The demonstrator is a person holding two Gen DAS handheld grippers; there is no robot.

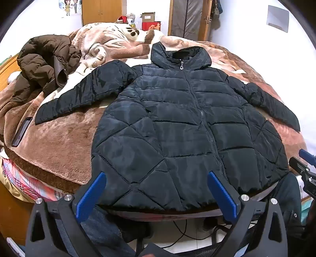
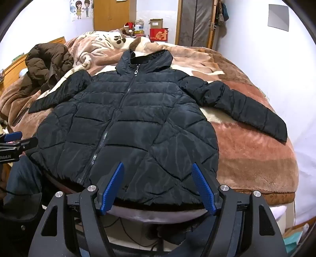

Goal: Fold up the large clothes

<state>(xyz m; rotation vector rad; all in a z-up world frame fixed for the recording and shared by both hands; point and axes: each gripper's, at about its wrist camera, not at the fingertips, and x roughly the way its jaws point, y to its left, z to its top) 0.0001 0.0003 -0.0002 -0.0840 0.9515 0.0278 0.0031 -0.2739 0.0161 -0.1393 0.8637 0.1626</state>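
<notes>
**A:** Bedroom. Bed [image 1: 65,142] covered by a brown plush blanket [image 2: 246,158], white walls, wooden wardrobe [image 2: 110,13] at the back. Black puffer jacket [image 1: 177,128] lies flat on the blanket, front up, zipped, hood at the far end, hem at the near edge of the bed.

**B:** Sleeves?

**A:** Both spread outward. Left wrist view shows the jacket's left-side sleeve [image 1: 83,94] in full, cuff near a dark phone [image 1: 21,131] lying on the blanket. Right wrist view barely shows that phone; it does show the other sleeve [image 2: 243,104] in full, out to the cuff.

**B:** Grippers?

**A:** Left gripper [image 1: 156,195]: blue fingers spread wide, nothing between them, hovering at the hem, near the left half of the jacket. Right gripper [image 2: 158,187]: fingers also apart, a bit narrower, empty, at the hem on the right half. Cannot tell whether either touches the fabric.

**B:** Cross-views?

**A:** Left view catches the right gripper at its far right edge; right view catches the left one at its far left edge. Only partial, so no finger state from those.

**B:** Other clutter?

**A:** Brown jacket [image 1: 45,63] crumpled at the far left of the bed, well apart from the black one. Red box [image 2: 159,34] and a cardboard box [image 2: 156,22] beyond the bed's far end.
</notes>
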